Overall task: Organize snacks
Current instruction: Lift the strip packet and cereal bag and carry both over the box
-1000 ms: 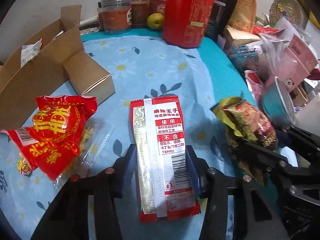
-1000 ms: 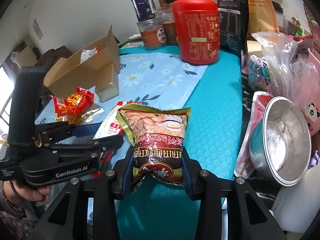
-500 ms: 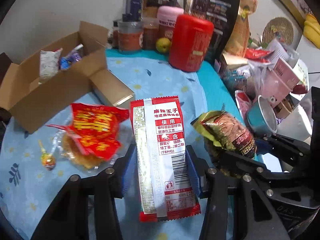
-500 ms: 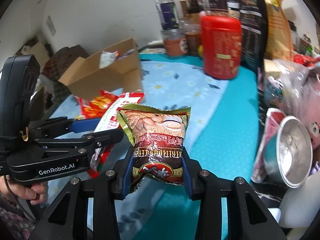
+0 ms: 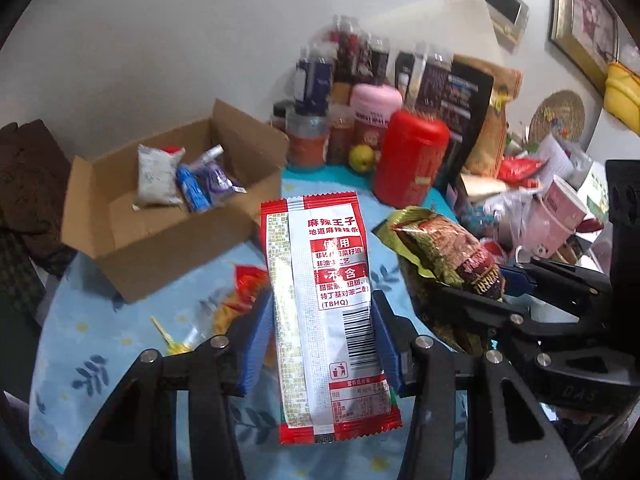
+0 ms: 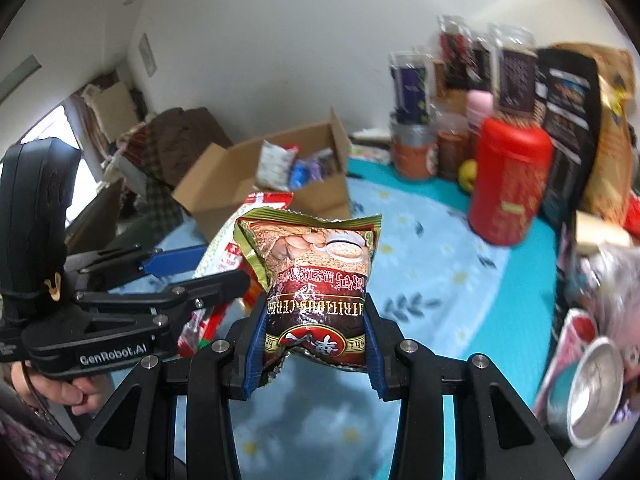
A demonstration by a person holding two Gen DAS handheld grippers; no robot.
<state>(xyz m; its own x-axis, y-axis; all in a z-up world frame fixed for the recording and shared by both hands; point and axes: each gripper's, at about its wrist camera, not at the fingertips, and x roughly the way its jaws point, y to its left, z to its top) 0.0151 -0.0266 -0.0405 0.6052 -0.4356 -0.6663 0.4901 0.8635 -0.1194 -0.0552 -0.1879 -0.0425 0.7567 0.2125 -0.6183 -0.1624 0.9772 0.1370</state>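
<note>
Round surface [image 5: 132,320] draped in pale blue floral cloth, filling the lower half of both wrist views. Along its far edge, upper right of the frames, a crowd of jars, dark bags and a tall red canister [image 5: 410,158].

Open cardboard box [image 5: 160,216] at middle left of the left wrist view, flaps up, already holding a white packet and some blue and purple wrappers. In the right wrist view, same box at upper centre [image 6: 276,184], beyond and a little left of the packets.

Left tool [image 5: 320,340] pinching a long red-and-white spicy strip packet [image 5: 328,300] by its two long edges, packet lifted clear of the cloth, long axis running straight ahead along the fingers, far end aimed just right of the box.

Right tool [image 6: 314,354] clamped on a brown-and-gold cereal sachet [image 6: 316,276], gripped near its lower end, upper part standing free, also held in the air.

Loose on the cloth at lower left of the left wrist view: a red-and-yellow candy bag [image 5: 244,292], partly hidden behind the left tool.

Likely next step: dropping both packets into the box. Box ahead and to the left of both tools; left tool seemingly nearer.
</note>
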